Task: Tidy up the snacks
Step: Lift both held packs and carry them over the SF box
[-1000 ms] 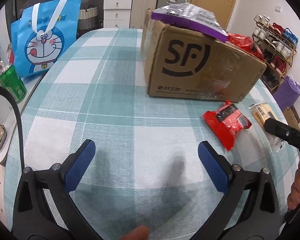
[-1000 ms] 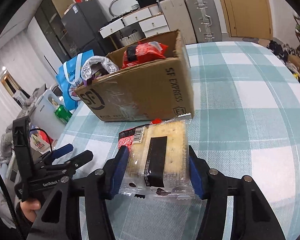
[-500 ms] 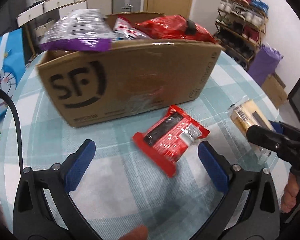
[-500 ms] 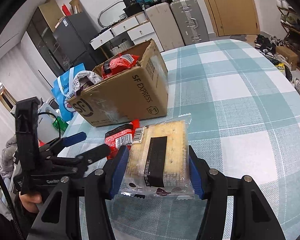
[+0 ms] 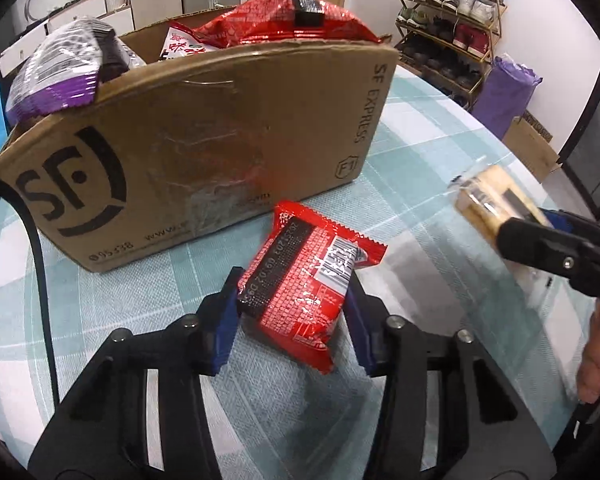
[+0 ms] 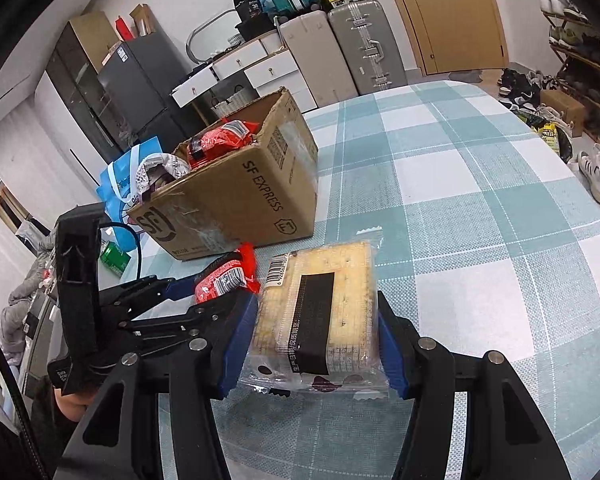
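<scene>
My left gripper (image 5: 292,312) is closing on the red pack (image 5: 304,284), pack between the jaws, blue pads at both sides and touching the wrapper. The pack lies on the worktop (image 5: 416,168) just in front of the box (image 5: 204,152), far end near the box wall. My right gripper (image 6: 316,340) pinches the cracker pack (image 6: 320,312) by its long edges, off to the right of the box.

Risks as I judge them:
- Red pack is soft foil and sits skewed between the pads. The grip may catch only the wrapper, so the pack can swing or slip when I lift.
- Squeezing too hard can crush what is inside. Same for the crackers, brittle stack, pads on the edges.
- The box is already full, red bags (image 5: 292,16) and a purple bag (image 5: 56,76) poking over the rim. Dropping more on top may push one out, or my packs slide off back onto the worktop.
- Box wall is tall and right ahead. A low lift clips the rim and shoves the box.
- Both grippers head for the same opening, close together. They can bump if I go in together, better one at a time.
- Cracker pack hangs forward of the pads. A fast swing may tilt it out.
</scene>
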The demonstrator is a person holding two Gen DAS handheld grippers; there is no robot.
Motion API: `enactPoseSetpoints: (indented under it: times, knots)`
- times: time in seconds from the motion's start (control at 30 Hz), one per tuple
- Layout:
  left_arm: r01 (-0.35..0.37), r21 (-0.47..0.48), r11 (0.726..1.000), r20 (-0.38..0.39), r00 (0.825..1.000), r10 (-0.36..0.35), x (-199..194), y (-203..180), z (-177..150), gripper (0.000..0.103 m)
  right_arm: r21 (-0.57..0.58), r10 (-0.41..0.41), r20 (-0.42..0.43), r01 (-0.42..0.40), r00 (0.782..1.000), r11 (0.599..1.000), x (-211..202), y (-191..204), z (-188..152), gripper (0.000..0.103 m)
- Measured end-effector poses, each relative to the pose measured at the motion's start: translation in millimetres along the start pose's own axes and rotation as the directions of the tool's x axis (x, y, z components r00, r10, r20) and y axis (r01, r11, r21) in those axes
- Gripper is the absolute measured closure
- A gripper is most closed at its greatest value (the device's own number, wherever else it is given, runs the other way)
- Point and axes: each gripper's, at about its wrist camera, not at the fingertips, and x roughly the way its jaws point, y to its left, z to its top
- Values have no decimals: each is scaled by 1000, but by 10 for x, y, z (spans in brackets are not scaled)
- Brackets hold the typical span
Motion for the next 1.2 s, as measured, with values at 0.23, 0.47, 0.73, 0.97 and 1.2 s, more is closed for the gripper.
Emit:
enactPoseSetpoints:
  times: [0.23, 0.47, 0.73, 0.97, 1.2]
  knots:
    - [5, -59, 998, 59, 998, -2, -366, 77, -99, 59, -22, 18, 3, -18, 1000, 1000, -6, 89, -5, 46]
    - [-7, -101, 995, 151, 988, 22, -976, 179, -110, 59, -79, 58, 26, -56, 998, 995, -125, 335, 109, 46]
    - [-47, -165, 985, 231, 969, 85, -1783, 486, 21, 59, -149, 75, 50, -67, 996, 987, -273, 720, 392, 46]
    - [-83, -189, 978, 286, 948, 136, -2138, 657, 383, 59, -186, 94, 78, -78, 993, 979, -335, 1057, 714, 46]
    - [-110, -194, 975, 280, 946, 163, -2072, 734, 666, 59, -185, 79, 95, -60, 992, 981, -152, 1229, 920, 46]
